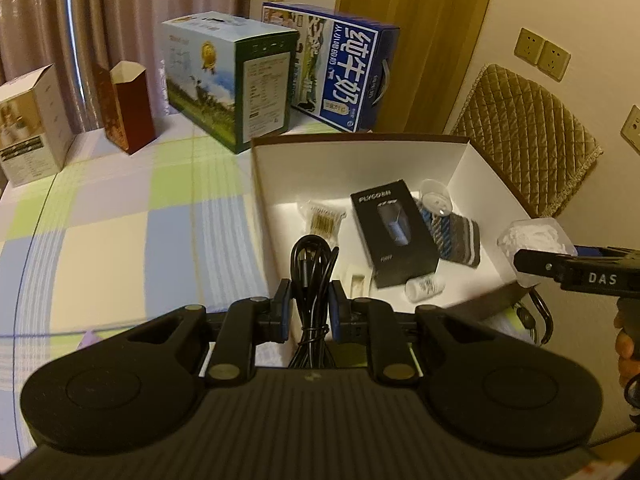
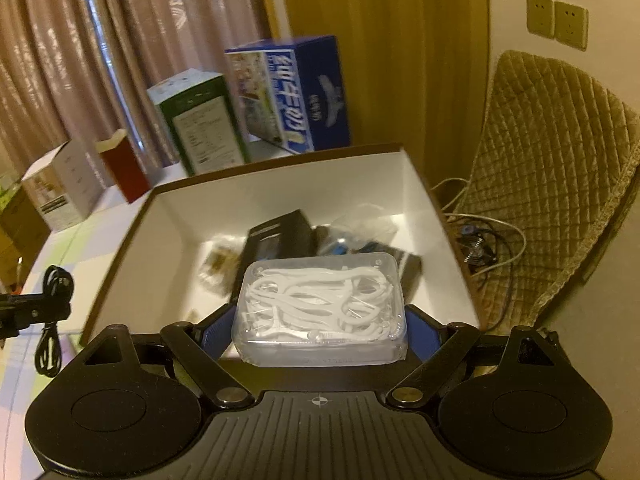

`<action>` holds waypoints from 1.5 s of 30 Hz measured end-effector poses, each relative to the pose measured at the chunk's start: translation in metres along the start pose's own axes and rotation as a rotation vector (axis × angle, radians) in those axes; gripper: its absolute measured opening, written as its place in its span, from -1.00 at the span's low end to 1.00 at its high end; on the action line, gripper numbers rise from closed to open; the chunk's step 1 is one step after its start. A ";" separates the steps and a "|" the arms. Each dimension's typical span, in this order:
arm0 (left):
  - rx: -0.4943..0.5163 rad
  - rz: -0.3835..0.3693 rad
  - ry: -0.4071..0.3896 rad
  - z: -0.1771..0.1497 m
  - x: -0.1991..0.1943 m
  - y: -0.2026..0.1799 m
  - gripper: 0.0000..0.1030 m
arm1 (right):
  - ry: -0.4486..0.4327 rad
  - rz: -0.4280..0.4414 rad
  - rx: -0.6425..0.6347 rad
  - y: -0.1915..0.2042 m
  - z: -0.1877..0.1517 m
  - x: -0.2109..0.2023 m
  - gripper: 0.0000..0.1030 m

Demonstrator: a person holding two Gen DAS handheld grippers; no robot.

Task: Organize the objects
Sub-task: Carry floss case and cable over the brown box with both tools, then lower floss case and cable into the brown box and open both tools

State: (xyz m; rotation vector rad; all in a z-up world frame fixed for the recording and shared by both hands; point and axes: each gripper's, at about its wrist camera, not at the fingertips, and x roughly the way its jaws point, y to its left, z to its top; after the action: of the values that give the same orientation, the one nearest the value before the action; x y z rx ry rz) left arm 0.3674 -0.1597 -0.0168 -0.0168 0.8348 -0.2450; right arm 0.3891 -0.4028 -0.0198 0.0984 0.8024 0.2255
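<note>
Black cable [image 1: 310, 276] upright, left tool [image 1: 311, 300] clamped

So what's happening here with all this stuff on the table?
A person is tidying small things into an open white box, a handheld gripper in each hand. The left gripper has its jaws shut on a coiled black cable; the right gripper holds a clear case of floss picks over the box, which already contains a black carton.
</note>
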 end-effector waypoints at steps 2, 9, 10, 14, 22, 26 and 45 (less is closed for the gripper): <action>0.006 0.001 0.004 0.007 0.009 -0.005 -0.72 | 0.009 -0.008 0.002 -0.007 0.006 0.011 0.65; 0.019 0.010 0.034 0.030 0.043 -0.016 -0.72 | 0.055 -0.016 -0.006 -0.023 0.017 0.045 0.65; 0.019 0.011 0.040 0.032 0.047 -0.016 -0.72 | 0.062 -0.015 -0.008 -0.025 0.018 0.048 0.65; 0.021 0.022 0.061 0.039 0.063 -0.018 -0.72 | 0.089 -0.010 -0.013 -0.030 0.021 0.063 0.65; 0.024 0.045 0.094 0.048 0.089 -0.019 -0.73 | 0.101 -0.014 -0.040 -0.039 0.028 0.083 0.67; 0.029 0.055 0.105 0.050 0.098 -0.019 -0.73 | 0.099 0.000 -0.036 -0.042 0.033 0.086 0.68; 0.051 0.067 0.139 0.053 0.112 -0.016 -0.50 | 0.097 0.031 -0.008 -0.044 0.035 0.083 0.77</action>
State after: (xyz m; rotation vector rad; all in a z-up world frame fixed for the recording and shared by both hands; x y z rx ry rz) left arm 0.4755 -0.2039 -0.0607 0.0767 0.9656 -0.2058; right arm 0.4770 -0.4255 -0.0612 0.0933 0.8964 0.2645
